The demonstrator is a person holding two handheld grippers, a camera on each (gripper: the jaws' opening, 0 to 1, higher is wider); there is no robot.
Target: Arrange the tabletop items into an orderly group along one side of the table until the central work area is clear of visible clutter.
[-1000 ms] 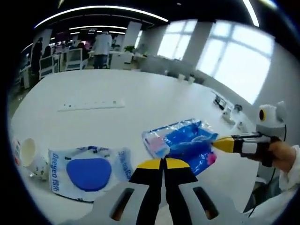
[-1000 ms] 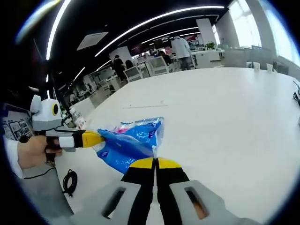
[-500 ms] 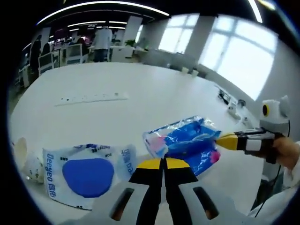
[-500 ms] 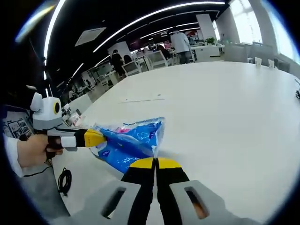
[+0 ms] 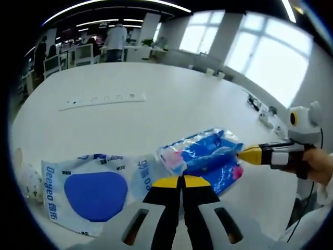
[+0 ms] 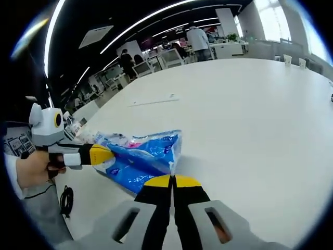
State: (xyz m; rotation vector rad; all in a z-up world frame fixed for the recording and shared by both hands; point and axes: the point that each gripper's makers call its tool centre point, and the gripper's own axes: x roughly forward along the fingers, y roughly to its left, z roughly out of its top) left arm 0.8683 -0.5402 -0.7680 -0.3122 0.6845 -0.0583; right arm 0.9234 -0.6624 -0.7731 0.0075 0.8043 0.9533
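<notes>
White table (image 5: pixel 156 109) bears blue packet (image 5: pixel 205 156) pinched between both grippers

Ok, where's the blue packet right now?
The blue packet is pinched at opposite edges by both claws, the left claw and the right claw. In the left gripper view it is just right of the white tissue pack.
</notes>
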